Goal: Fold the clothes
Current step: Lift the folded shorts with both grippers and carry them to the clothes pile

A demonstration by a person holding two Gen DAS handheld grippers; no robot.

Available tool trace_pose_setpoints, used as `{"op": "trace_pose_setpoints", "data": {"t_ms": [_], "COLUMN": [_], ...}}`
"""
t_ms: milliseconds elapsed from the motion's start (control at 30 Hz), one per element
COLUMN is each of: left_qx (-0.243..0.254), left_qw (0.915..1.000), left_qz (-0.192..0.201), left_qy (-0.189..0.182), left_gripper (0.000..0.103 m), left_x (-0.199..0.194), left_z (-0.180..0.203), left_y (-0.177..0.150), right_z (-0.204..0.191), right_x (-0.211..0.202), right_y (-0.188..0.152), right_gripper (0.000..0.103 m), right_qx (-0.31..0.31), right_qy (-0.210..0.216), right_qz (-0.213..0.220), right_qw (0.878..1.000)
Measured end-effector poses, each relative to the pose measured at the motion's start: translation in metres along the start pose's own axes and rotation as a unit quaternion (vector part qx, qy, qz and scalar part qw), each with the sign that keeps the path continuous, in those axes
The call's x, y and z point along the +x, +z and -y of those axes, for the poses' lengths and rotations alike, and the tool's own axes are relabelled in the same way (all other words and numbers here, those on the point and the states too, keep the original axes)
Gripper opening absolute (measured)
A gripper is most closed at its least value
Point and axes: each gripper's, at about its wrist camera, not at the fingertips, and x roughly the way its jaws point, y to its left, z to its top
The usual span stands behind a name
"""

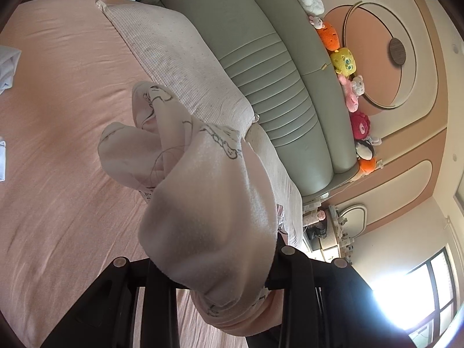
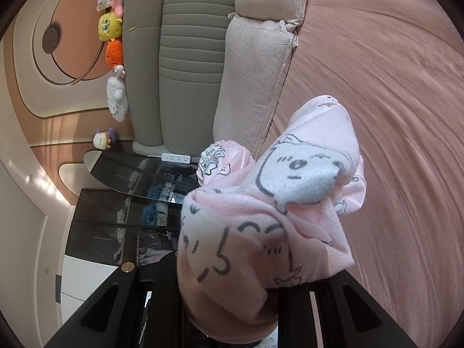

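Observation:
A pale pink garment (image 1: 203, 203) printed with cartoon dogs hangs bunched in the air above the pink bed. My left gripper (image 1: 220, 287) is shut on one part of it, and the cloth drapes over the black fingers and hides their tips. In the right wrist view the same pink garment (image 2: 275, 217) shows a big white dog face. My right gripper (image 2: 232, 298) is shut on it, its fingertips buried under the folds. Both views are tilted sideways.
The pink bedsheet (image 1: 58, 145) spreads below. Checked pillows (image 1: 179, 58) lean on a grey padded headboard (image 1: 261, 58) topped with plush toys (image 1: 345, 63). White clothes (image 1: 7, 66) lie at the far bed edge. A dark glass cabinet (image 2: 121, 208) stands beside the bed.

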Motion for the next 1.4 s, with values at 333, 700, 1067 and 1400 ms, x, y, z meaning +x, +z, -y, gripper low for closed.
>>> {"op": "trace_pose_setpoints", "data": {"t_ms": [333, 700, 1067, 1400], "left_qx": [-0.026, -0.046, -0.042, -0.057], "left_qw": [0.9981, 0.9923, 0.9905, 0.9848], "left_qz": [0.053, 0.113, 0.130, 0.164], "left_qy": [0.018, 0.019, 0.015, 0.010], "left_gripper": [0.027, 0.027, 0.027, 0.027], "left_x": [-0.064, -0.125, -0.161, -0.210], "left_z": [-0.040, -0.062, -0.066, -0.099], "left_y": [0.025, 0.052, 0.089, 0.109], "right_z": [-0.025, -0.053, -0.090, -0.114], "right_x": [0.056, 0.110, 0.142, 0.183], "right_y": [-0.053, -0.108, -0.133, -0.175], "right_gripper": [0.020, 0.020, 0.020, 0.020], "right_qx": [-0.036, -0.061, -0.072, -0.113], "right_qy": [-0.002, 0.024, 0.042, 0.055], "right_qz": [-0.065, -0.137, -0.168, -0.201], "right_qw": [0.997, 0.988, 0.982, 0.971]}}
